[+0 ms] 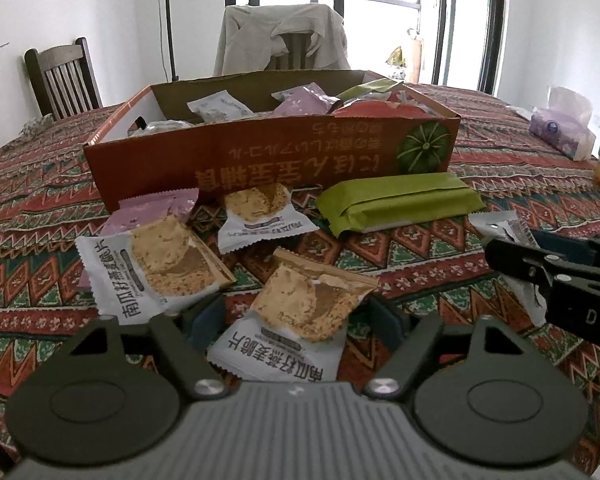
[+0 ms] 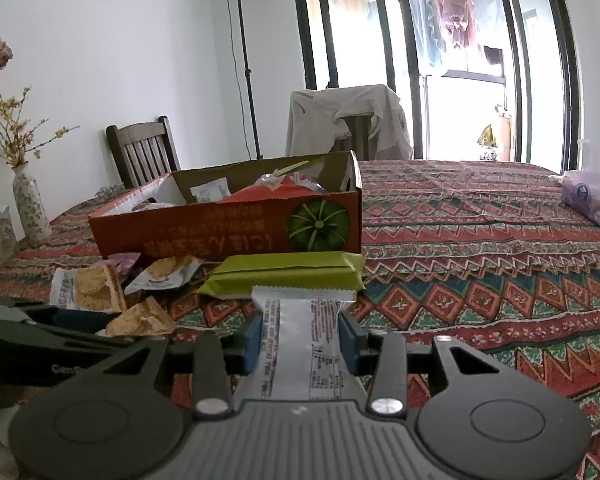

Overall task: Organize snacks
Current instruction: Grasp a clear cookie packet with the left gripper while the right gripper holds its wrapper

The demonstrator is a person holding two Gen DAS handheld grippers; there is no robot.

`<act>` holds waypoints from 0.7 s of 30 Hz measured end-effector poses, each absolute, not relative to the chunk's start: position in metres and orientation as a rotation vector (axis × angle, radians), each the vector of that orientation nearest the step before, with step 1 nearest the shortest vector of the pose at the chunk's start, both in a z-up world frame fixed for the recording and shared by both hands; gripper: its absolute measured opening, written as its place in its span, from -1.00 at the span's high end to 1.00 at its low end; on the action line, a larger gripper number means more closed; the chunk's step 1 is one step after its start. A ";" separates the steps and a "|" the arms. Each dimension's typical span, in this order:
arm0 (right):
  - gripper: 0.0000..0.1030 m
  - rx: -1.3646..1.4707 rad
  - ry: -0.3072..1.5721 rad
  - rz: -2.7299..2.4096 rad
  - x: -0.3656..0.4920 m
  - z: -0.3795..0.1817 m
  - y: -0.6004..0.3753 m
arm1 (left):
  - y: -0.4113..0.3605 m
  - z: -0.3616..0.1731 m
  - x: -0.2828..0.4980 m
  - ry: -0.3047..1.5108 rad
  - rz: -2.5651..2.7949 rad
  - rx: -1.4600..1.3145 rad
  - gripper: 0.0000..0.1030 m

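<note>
1. The oat crisp packet (image 1: 296,320) closest to the left camera lies on the patterned tablecloth (image 1: 440,264), right between the blue pads of the left gripper (image 1: 300,320). The jaws stand fairly wide on either side of it, and I can't see the pads actually pressing on the wrapper.
2. The right gripper (image 2: 302,340) is clamped on a white packet (image 2: 300,332), back side up with small print, sticking out forward past the pads. It's held above the cloth.
3. Just ahead of that sits a green bar wrapper (image 1: 396,202), lying flat in front of the orange box (image 1: 260,156).
4. Two more oat crisp packets (image 1: 160,268) (image 1: 260,212) and a pink packet (image 1: 156,208) are scattered at the box's left front, the pink one tucked partly under a crisp packet.
5. The box itself is open on top and already has mixed snacks inside.
6. Farther right there's a tissue pack (image 2: 592,200), well apart from everything.
</note>
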State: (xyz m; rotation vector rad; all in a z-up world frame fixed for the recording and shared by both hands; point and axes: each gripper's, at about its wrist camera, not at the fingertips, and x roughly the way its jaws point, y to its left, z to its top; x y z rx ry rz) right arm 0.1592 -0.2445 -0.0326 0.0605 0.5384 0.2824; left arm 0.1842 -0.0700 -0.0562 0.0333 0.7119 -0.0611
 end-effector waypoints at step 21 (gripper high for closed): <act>0.23 0.030 0.488 0.272 0.153 -0.016 -0.237 | -0.058 -0.033 0.172 0.606 -0.113 -0.022 0.12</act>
